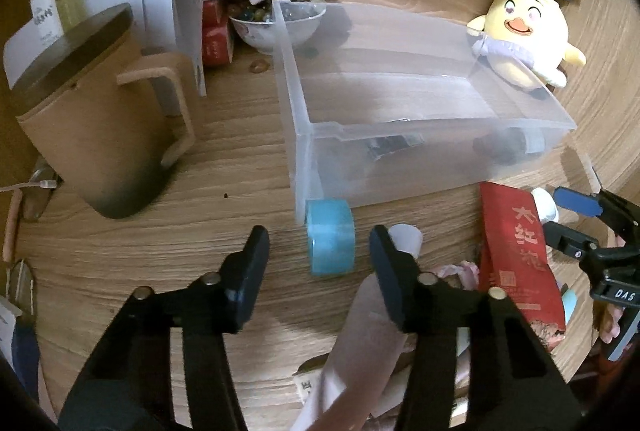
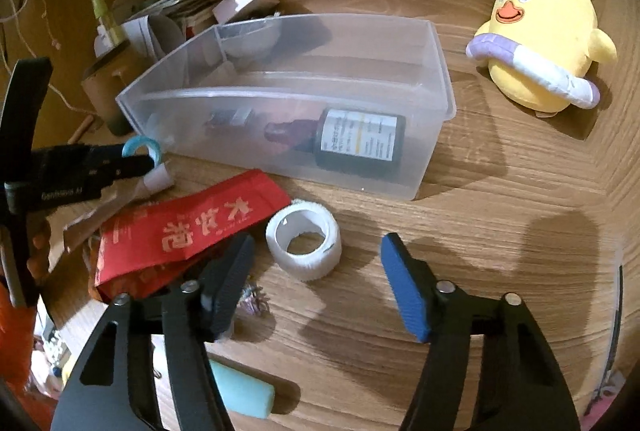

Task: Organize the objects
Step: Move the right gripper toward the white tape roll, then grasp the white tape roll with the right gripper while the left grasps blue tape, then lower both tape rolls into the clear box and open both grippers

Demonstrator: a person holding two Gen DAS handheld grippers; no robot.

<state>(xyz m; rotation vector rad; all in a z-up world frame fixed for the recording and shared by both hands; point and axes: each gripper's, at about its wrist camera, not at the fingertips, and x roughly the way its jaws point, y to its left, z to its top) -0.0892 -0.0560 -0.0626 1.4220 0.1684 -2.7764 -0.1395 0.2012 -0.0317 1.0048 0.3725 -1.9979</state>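
Left wrist view: the left gripper [image 1: 318, 249] is open, with nothing between its fingers; the blue tape [image 1: 330, 237] stands on its edge just ahead, between the fingertips, touching the near corner of the bin [image 1: 304, 135]; its hole axis seems to run across the fingers, so I judge that a straight push forward and a squeeze would take it; the mug [image 1: 100, 135] is ahead to the left, the red packet [image 1: 516, 255] to the right.

Right wrist view: the right gripper [image 2: 316, 263] is open too, and empty; the white tape [image 2: 304, 241] lies flat just ahead, nearer the left finger, hole up; only this view shows the bottle [image 2: 356, 143] clearly inside the bin [image 2: 436, 79]; here the blue tape [image 2: 142, 147] is half hidden behind the left gripper [image 2: 100, 167]; the left one is nearer to it.
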